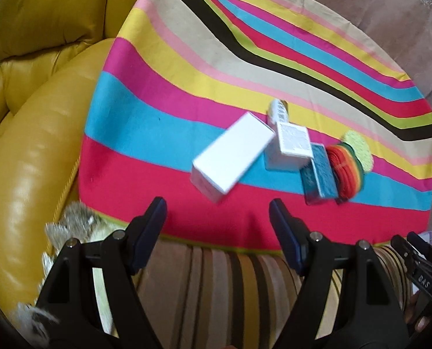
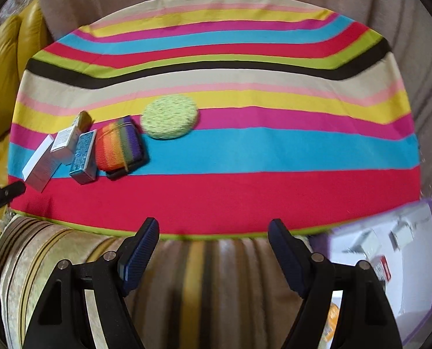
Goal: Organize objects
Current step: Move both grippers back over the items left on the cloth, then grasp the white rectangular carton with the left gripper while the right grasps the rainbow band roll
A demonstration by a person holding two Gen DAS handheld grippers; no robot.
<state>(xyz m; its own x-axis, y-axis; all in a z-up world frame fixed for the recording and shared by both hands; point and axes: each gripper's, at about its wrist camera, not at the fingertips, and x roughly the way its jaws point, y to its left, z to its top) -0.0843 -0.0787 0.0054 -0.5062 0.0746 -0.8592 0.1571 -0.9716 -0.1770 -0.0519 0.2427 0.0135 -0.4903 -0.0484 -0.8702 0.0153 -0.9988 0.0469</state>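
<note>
Both sets of tongs stand wide with nothing between their pads: the left gripper hangs at the bottom of its view over the near edge of the striped cloth, and the right gripper does the same in its own view.

The things to tidy sit in a tight row. In the left view the large white box lies centre frame, with a smaller white box just to its right, then a blue box, a rainbow pad and a green round sponge toward the right. In the right view the same row sits at the left.

The risk, as I judge it, is crowding: the boxes look to be touching or nearly so, and closing on one could nudge or tip its neighbour. The cloth is loose, so a dragging fingertip could bunch it and shift everything.
</note>
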